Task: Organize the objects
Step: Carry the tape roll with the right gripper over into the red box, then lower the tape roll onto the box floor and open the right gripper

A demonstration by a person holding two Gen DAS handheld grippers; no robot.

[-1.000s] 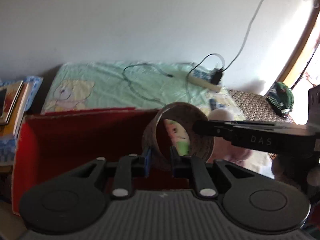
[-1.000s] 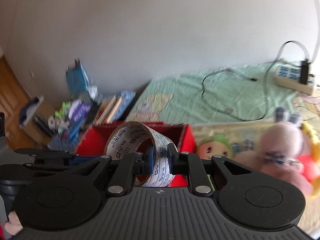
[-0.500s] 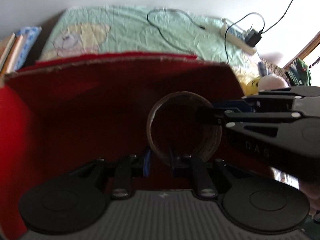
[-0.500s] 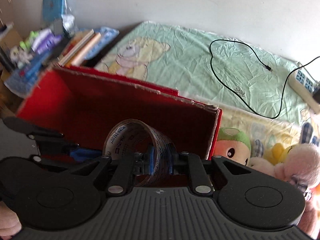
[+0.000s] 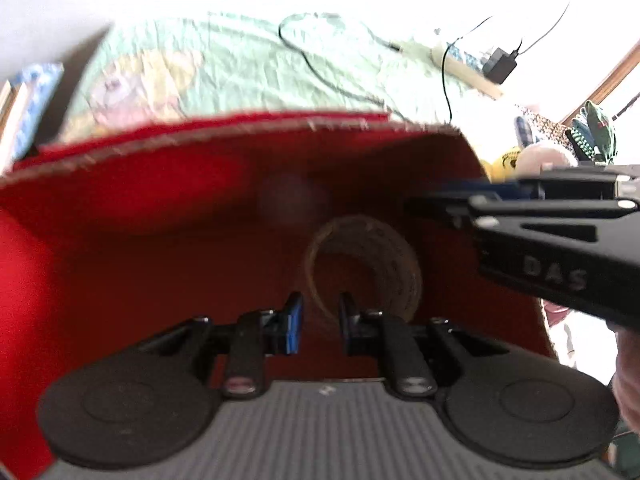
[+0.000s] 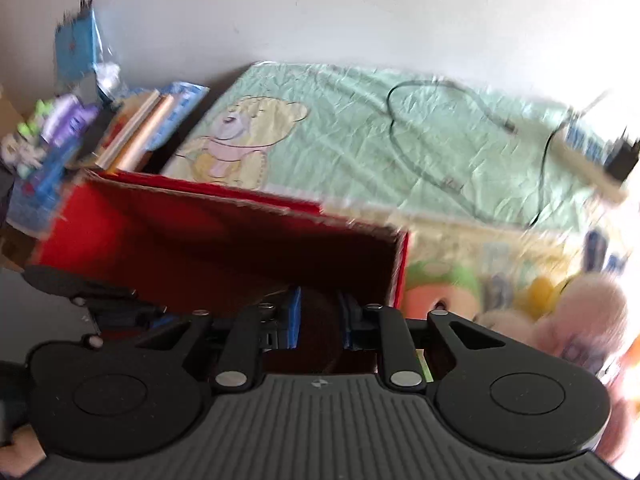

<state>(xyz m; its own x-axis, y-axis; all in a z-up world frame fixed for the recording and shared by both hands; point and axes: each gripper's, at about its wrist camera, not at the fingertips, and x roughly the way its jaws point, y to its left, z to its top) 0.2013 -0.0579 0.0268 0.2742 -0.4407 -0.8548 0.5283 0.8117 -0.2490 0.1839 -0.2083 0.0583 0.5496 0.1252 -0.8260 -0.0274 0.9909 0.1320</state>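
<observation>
Now both tongs [image 5: 319, 324] over red box [image 5: 120, 208].

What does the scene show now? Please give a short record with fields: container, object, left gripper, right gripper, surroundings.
container: red box, open at the top, standing on a bed sheet
object: tape roll, low inside the box
left gripper: inside the box, roll's rim between its fingers; too blurred to tell if clamped
right gripper: jaws apart, nothing gripped, at the box's right end
surroundings: plush toys right of the box, books on the left, power strip behind
</observation>
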